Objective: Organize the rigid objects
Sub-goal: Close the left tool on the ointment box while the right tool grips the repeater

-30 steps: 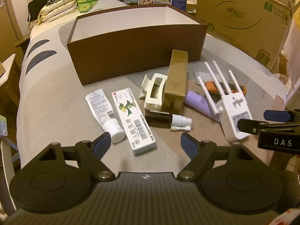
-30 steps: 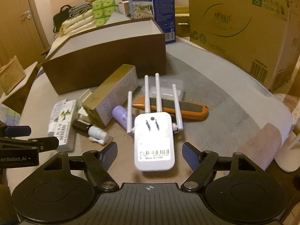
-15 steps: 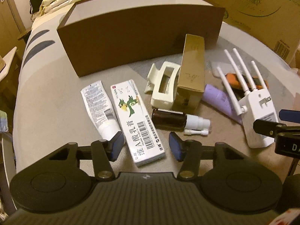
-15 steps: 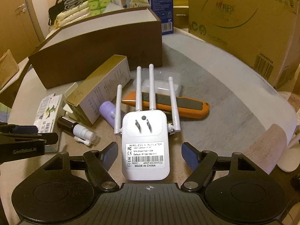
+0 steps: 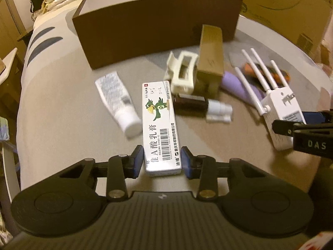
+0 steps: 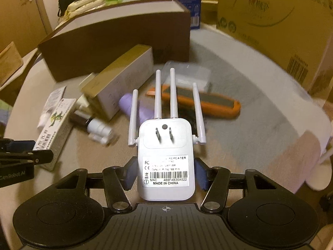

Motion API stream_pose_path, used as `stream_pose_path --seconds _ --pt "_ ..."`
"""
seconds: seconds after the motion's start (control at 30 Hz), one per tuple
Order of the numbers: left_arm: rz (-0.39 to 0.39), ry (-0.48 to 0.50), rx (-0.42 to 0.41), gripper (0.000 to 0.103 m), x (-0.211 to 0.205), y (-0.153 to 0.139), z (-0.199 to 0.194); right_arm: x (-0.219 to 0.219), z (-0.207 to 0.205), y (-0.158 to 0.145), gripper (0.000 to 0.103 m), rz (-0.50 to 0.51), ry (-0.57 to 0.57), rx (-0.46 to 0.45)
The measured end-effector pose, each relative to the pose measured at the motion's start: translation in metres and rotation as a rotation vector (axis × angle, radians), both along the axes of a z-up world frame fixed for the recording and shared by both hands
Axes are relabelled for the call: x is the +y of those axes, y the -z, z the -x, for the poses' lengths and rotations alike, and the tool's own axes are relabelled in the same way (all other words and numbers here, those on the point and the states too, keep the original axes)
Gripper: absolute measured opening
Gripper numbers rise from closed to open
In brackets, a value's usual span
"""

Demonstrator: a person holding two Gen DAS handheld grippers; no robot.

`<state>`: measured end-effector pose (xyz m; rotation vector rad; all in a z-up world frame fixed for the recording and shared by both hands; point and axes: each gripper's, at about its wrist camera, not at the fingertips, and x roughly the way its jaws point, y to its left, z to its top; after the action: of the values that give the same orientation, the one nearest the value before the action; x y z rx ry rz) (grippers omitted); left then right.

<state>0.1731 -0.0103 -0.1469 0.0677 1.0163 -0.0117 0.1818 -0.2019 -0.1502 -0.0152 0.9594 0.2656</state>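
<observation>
Two sets of tongs are closing at once. Left tongs (image 5: 162,159) have their blue pads at the near end of the white ointment box (image 5: 159,125), touching or all but touching its sides. Right tongs (image 6: 165,174) flank the white repeater (image 6: 165,162), its four antennas pointing away. Both things lie on the grey tabletop (image 5: 62,114). Farther off sit a gold carton (image 5: 210,60) and the brown box (image 5: 156,27).
</observation>
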Motion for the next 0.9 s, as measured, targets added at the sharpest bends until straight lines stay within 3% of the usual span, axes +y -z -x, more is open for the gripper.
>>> stream_pose_path --seconds 0.17,0.4,0.73,0.9 --pt "0.026 0.051 0.032 0.035 -0.002 -0.006 0.008 0.009 0.015 -0.002 0.054 0.035 -0.026 0.023" --pt "0.005 0.073 0.024 0.043 -0.005 -0.007 -0.018 0.013 0.000 -0.006 0.058 0.027 -0.021 0.030" --pt "-0.029 0.042 0.042 0.037 -0.008 0.002 -0.034 0.015 -0.009 -0.001 0.057 0.036 -0.025 0.060" --pt "-0.034 0.041 0.041 0.035 -0.007 0.001 -0.031 0.018 0.000 0.001 0.053 0.081 -0.044 0.027"
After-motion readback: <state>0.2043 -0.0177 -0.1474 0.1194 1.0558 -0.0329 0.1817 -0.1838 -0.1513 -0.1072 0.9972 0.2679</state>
